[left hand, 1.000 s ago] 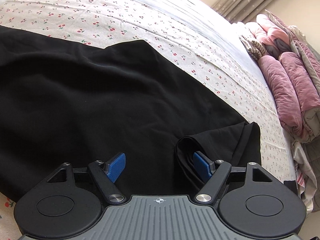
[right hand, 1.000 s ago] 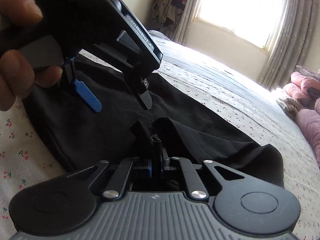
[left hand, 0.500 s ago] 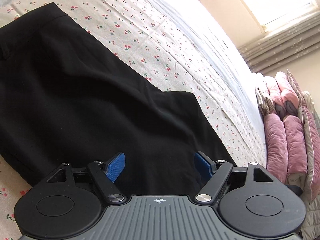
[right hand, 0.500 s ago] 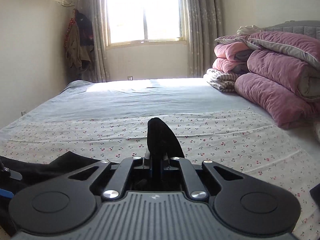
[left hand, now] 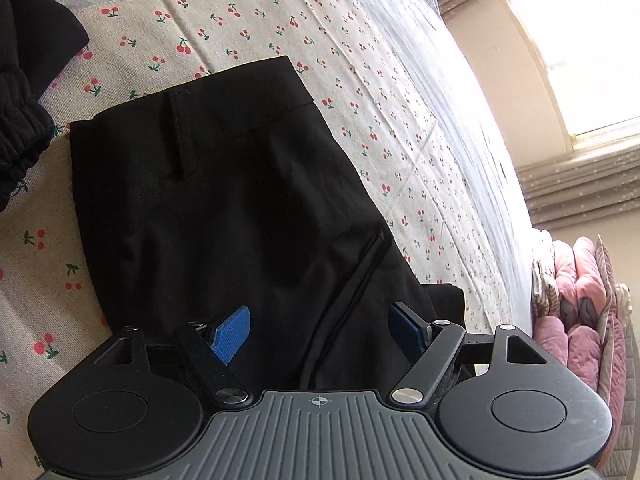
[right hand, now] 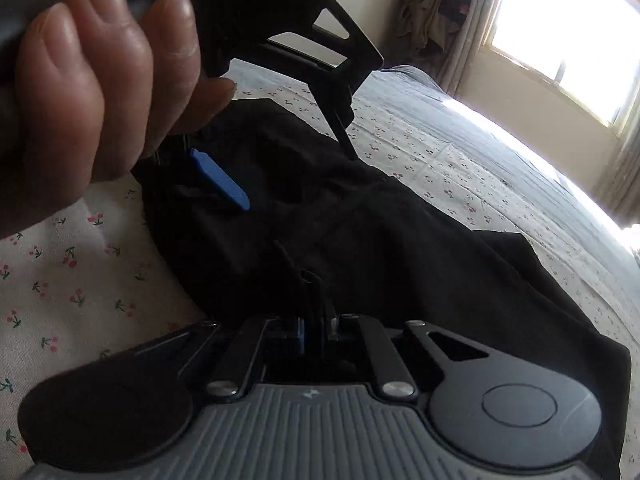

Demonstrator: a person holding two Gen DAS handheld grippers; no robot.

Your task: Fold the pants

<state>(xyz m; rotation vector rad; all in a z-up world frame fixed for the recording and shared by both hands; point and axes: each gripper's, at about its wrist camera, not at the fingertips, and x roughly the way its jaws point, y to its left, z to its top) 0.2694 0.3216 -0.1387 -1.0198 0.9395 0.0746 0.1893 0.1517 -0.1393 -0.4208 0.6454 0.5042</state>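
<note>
both hands swung back over the black pants (left hand: 224, 208) on the bed (left hand: 400, 92).
soft, limp; right gripper (right hand: 314, 312) fingers clamped on a fabric fold, left gripper (left hand: 320, 328) wide, empty; grab waistband.

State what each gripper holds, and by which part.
Right gripper: shut on a bunched fold of the black pants. Left gripper: open above them, holding nothing.

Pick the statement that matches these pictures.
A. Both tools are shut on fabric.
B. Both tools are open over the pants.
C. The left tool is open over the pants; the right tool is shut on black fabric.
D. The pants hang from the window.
C: the left tool has its blue pads spread over the black pants, while the right tool pinches a fold of them.
</note>
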